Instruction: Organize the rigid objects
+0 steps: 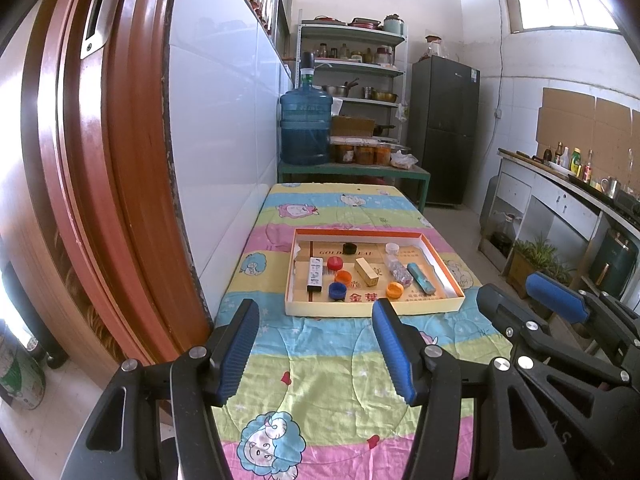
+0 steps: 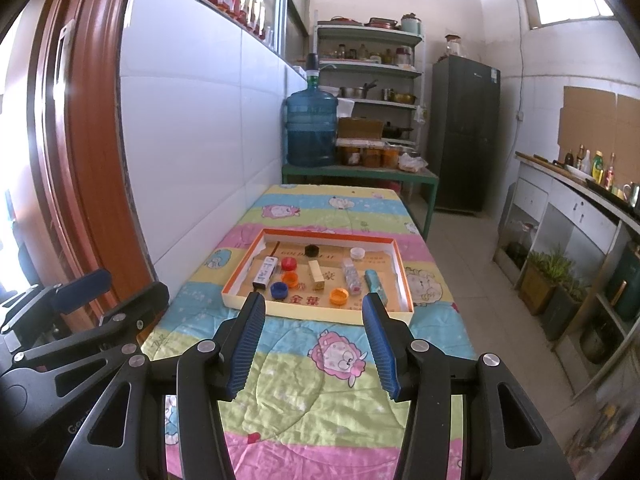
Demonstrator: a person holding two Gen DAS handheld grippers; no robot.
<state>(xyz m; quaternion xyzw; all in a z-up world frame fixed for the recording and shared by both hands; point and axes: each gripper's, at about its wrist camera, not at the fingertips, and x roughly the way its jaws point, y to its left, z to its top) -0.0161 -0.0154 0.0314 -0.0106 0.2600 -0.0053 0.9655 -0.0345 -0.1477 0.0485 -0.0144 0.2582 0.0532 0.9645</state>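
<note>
while both the left gripper (image 1: 318,354) and the right gripper (image 2: 312,346) hover with jaws apart and nothing between them above the patterned cloth (image 2: 320,380), the bottle caps (image 2: 338,295), small boxes (image 2: 264,271) and teal tube (image 2: 378,285) lie in the shallow tray (image 2: 320,312) just ahead.

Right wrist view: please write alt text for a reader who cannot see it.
A shallow orange-rimmed tray on a cartoon-print cloth holds bottle caps, a gold box, a teal tube and a white box. The right gripper hangs open and empty short of the tray, with the left gripper at the left edge.
</note>
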